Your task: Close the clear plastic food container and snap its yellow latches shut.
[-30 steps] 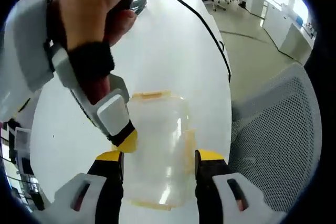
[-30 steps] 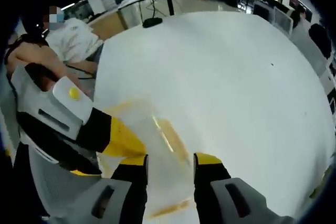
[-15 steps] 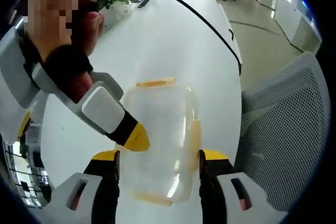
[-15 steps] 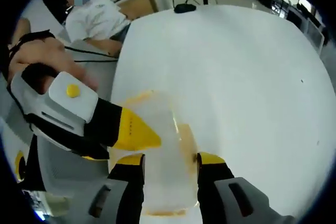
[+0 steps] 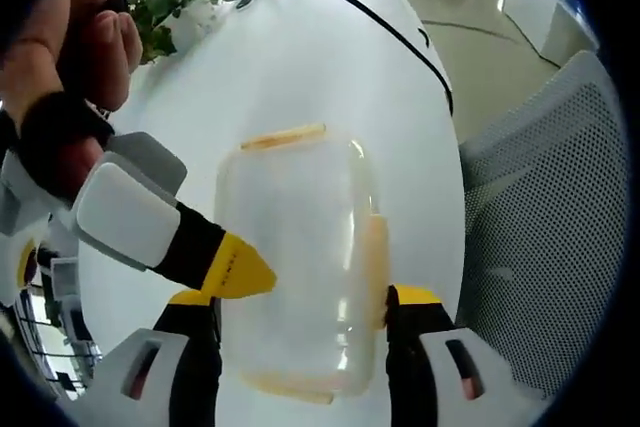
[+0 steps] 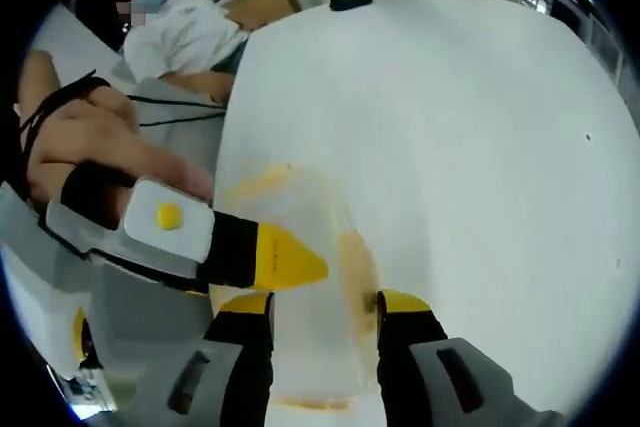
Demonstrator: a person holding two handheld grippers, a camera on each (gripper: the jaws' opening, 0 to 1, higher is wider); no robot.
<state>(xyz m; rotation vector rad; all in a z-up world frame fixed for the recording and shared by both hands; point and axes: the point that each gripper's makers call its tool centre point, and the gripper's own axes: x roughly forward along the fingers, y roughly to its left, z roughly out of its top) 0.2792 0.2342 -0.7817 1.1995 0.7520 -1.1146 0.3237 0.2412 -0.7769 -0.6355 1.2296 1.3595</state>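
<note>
White office table (image 5: 330, 67) runs far into an open-plan room, with a black cable (image 5: 400, 32) curving across its far part and a green plant (image 5: 175, 2) at the far left in the left gripper view; a grey mesh chair (image 5: 540, 207) sits just beside the table's right edge; the clear plastic food container (image 5: 300, 257) lies flat on the table near the near edge, lid on top, with yellow latches along its sides, one at the far end (image 5: 283, 136), one along the right side (image 5: 377, 257), one at the near end (image 5: 290, 385); whether the latches are snapped down cannot be told; left gripper (image 5: 305, 297) has its yellow-tipped jaws spread apart on either side of the container's near half, not clamping it; right gripper (image 5: 160, 237) comes in from the left of that view, its yellow tip touching or just beside the container's left edge, held by a hand (image 5: 60, 67); in the right gripper view, right gripper (image 6: 325, 302) jaws are likewise parted over the container (image 6: 315, 287); the left gripper (image 6: 200, 247) points in from the left with its yellow tip over the container's left side; a seated person (image 6: 185, 37) is at the far left beyond the table.
</note>
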